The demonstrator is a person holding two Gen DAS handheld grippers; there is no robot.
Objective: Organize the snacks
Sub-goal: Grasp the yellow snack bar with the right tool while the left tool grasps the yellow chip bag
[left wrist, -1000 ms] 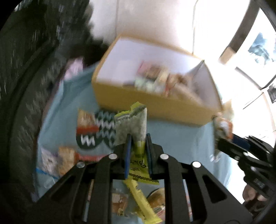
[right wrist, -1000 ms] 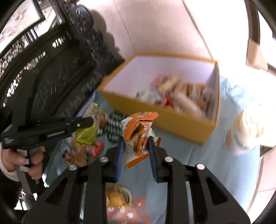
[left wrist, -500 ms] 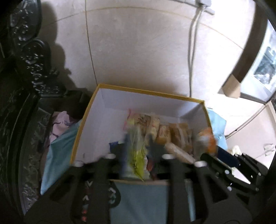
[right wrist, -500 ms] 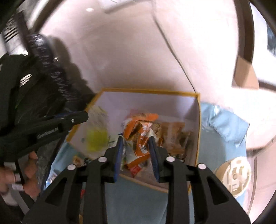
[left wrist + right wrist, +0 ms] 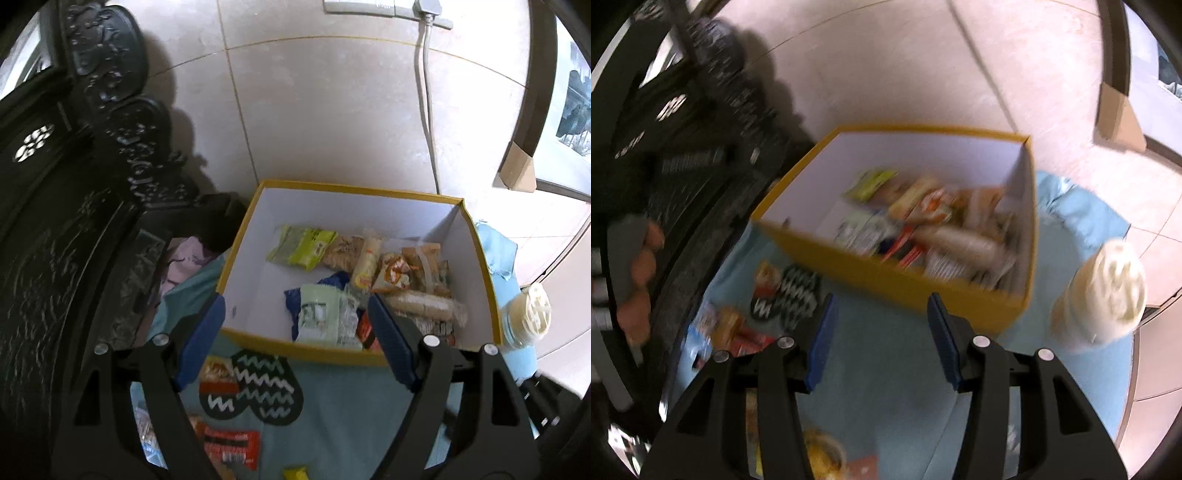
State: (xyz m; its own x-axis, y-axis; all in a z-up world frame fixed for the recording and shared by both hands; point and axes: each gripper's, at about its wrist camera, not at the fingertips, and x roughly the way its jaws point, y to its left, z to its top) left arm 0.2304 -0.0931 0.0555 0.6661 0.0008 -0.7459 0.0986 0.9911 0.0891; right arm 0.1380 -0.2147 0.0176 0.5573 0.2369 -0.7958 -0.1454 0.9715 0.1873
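While both jaws are spreading with nothing between them, the left tool (image 5: 295, 341) is hanging over the near wall of the yellow box (image 5: 332, 350), snacks (image 5: 365, 277) piled at its 3 o'clock side; the right tool (image 5: 879, 339) is hovering over the blue cloth (image 5: 886, 387).

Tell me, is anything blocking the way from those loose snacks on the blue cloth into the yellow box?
Nothing visible blocks it. The yellow box is open-topped, and the loose snacks lie just before its near wall, which they must be lifted over. The left gripper is opening and empty.
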